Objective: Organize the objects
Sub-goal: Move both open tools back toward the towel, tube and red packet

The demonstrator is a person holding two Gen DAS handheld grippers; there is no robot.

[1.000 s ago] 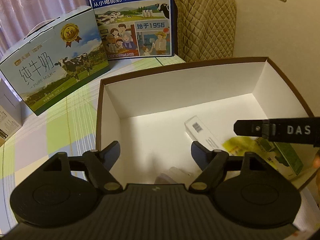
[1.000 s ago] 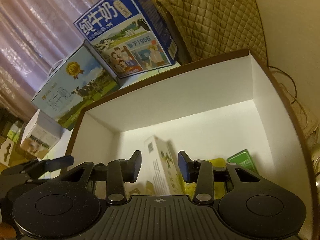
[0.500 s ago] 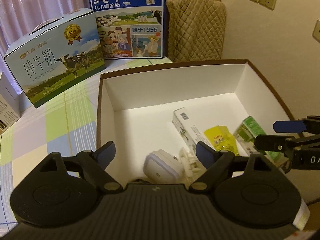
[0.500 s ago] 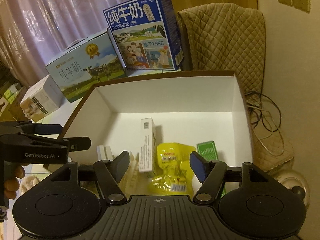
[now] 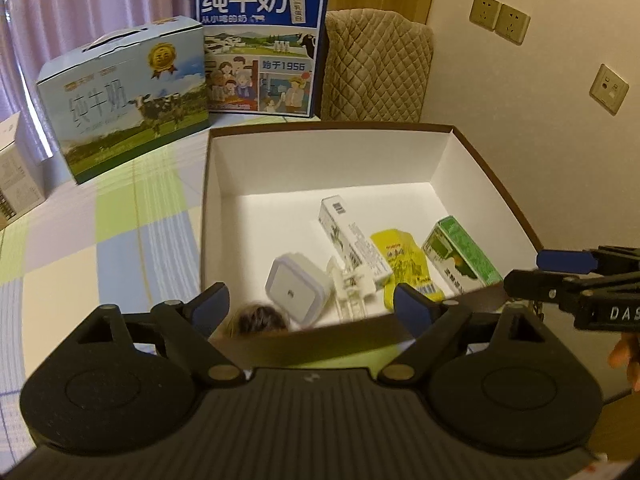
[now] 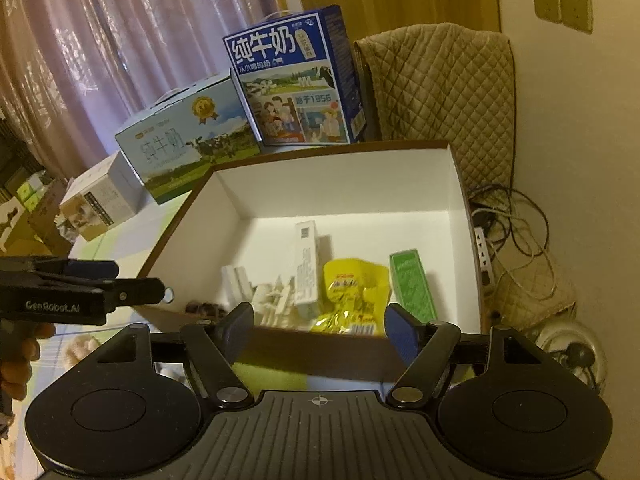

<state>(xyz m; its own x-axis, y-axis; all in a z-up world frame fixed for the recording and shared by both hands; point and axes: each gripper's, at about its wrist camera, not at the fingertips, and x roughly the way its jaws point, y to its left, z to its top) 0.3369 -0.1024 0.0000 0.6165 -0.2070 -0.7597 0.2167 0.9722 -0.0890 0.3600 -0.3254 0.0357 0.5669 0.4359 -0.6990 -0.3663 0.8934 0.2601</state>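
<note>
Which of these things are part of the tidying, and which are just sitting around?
Part of the job:
open box
white carton
yellow pouch
green carton
white night light
white clip

Lying about:
blue milk case
pale milk case
quilted cover

Open box (image 5: 216,184) on the bench (image 5: 120,240), toothpaste carton (image 5: 352,240), snack pouch (image 5: 404,264) and drink carton (image 5: 460,256) side by side inside, two milk cases (image 5: 120,96) behind the box.
</note>
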